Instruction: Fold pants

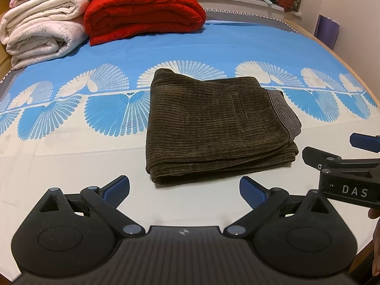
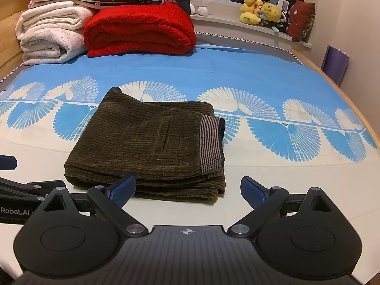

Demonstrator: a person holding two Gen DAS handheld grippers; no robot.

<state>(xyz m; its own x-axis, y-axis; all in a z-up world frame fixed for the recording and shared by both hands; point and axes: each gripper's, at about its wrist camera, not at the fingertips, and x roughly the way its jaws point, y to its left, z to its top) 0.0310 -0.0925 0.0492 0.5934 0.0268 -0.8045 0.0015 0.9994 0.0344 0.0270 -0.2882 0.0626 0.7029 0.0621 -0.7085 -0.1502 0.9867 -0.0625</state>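
Observation:
Dark olive corduroy pants (image 1: 213, 128) lie folded into a compact rectangle on the bed, with a striped grey waistband at the right end; they also show in the right wrist view (image 2: 152, 147). My left gripper (image 1: 185, 192) is open and empty, just short of the pants' near edge. My right gripper (image 2: 187, 191) is open and empty, its left finger close to the near edge of the folded pants. The right gripper also shows at the right edge of the left wrist view (image 1: 344, 152).
The bed sheet (image 1: 71, 156) is white near me, blue with a fan pattern farther back. A folded red blanket (image 1: 142, 11) and cream blankets (image 1: 40, 30) are stacked at the far left. Plush toys (image 2: 261, 11) sit on the back ledge. A wooden bed rim (image 2: 351, 99) runs along the right.

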